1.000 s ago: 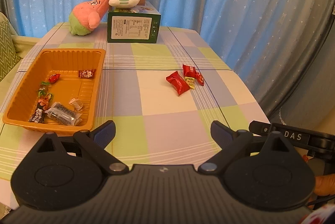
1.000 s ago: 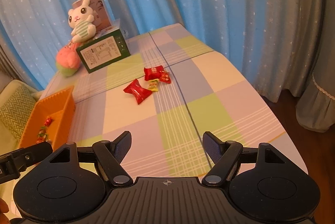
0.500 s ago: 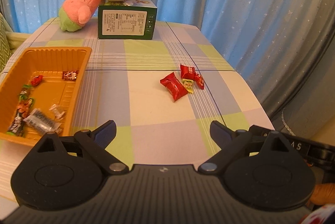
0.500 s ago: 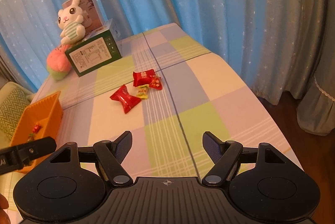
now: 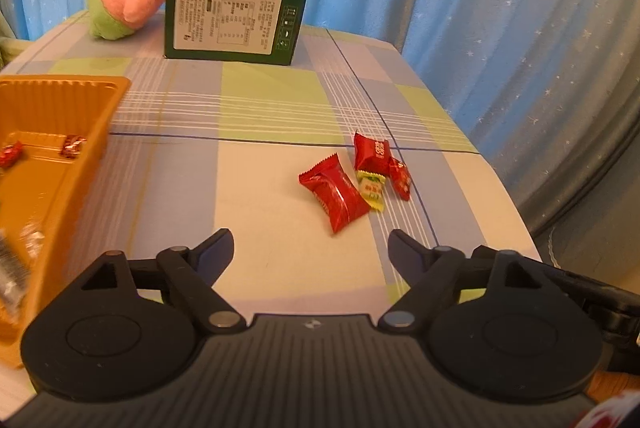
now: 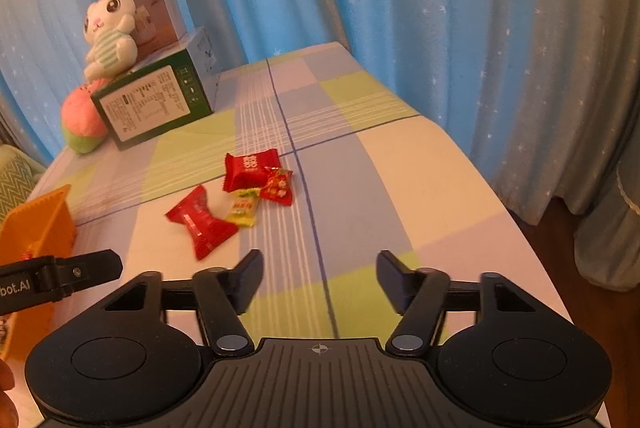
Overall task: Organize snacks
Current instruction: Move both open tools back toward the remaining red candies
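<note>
Snacks loose on checked surface [image 5: 280, 268], four in a cluster: big red candy [image 5: 337, 192] nearest, yellow-green sweet [image 5: 372, 188] touching it, small red sweet [image 5: 401, 176] just beside, red packet [image 5: 371, 152] behind. Left hand-held gripper [image 5: 311, 248] wide open, empty, just short of the cluster. Right hand-held gripper [image 6: 319, 278] also spread open, empty, near side of the candies. Orange tray [image 5: 80, 163] at left, few wrapped sweets inside. Farther back: green box [image 5: 232, 23], plush bunny [image 6: 110, 27] on top.

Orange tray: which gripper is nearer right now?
Left. The left gripper hangs open right beside the orange tray; the right gripper, also open, sits farther right, beyond the left one.
</note>
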